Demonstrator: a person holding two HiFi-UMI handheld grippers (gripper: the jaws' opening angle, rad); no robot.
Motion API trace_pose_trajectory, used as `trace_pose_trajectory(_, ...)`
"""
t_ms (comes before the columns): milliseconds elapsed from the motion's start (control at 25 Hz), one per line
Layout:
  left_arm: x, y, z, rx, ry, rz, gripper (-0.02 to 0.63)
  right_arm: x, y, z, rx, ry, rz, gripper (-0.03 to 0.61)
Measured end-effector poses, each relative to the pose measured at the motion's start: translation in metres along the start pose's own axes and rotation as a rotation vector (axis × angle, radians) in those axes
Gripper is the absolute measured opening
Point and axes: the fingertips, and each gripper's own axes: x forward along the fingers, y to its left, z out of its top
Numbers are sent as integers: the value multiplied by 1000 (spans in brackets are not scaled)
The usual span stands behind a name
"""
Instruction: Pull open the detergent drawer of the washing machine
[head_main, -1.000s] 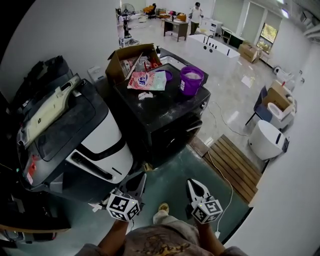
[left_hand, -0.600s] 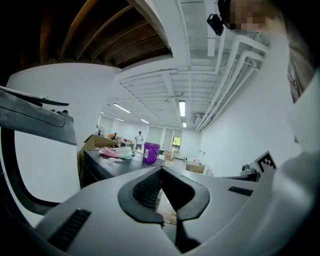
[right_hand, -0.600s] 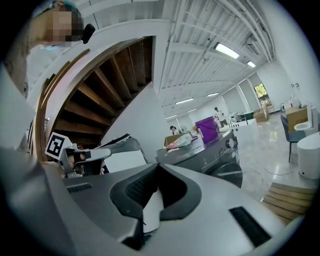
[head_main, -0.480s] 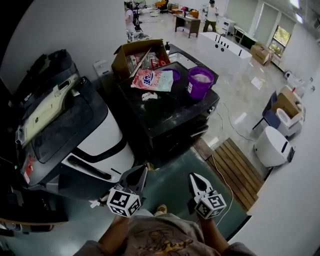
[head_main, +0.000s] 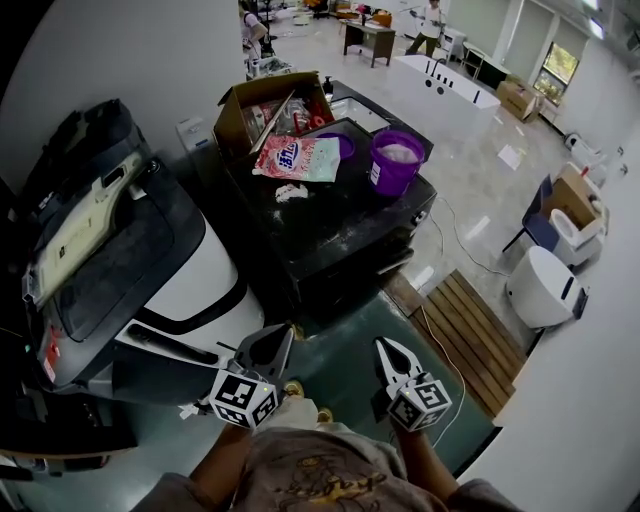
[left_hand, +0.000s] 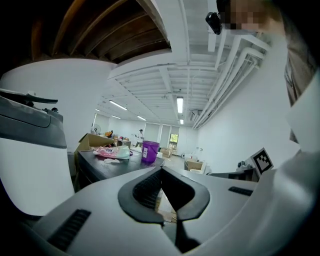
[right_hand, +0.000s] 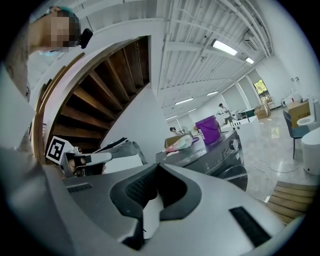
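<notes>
Showing washing machine (right_hand: 220, 157) door (right_hand: 233, 176), right gripper view only

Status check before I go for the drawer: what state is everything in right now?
Left gripper: shut, empty, short of the washer.
Right gripper: shut, empty, short of the washer.
Washer: front too dark to tell the drawer's state.
Box: flaps open.
Bucket: upright, no lid, on the washer.
Bag: lying flat on the washer.
</notes>
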Motion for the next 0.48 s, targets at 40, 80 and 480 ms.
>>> trace_pose_trajectory(40, 3, 3, 2, 0, 2, -4, 23, 3, 0, 2, 2, 0, -1, 3)
trace_pose_trajectory(80, 6, 5, 3, -2, 4, -8, 21, 6, 0, 3, 4, 0, 0, 3)
trace_pose_trajectory(480, 29, 26, 14, -5, -11, -26, 21, 40, -2, 16, 30, -44, 11, 9)
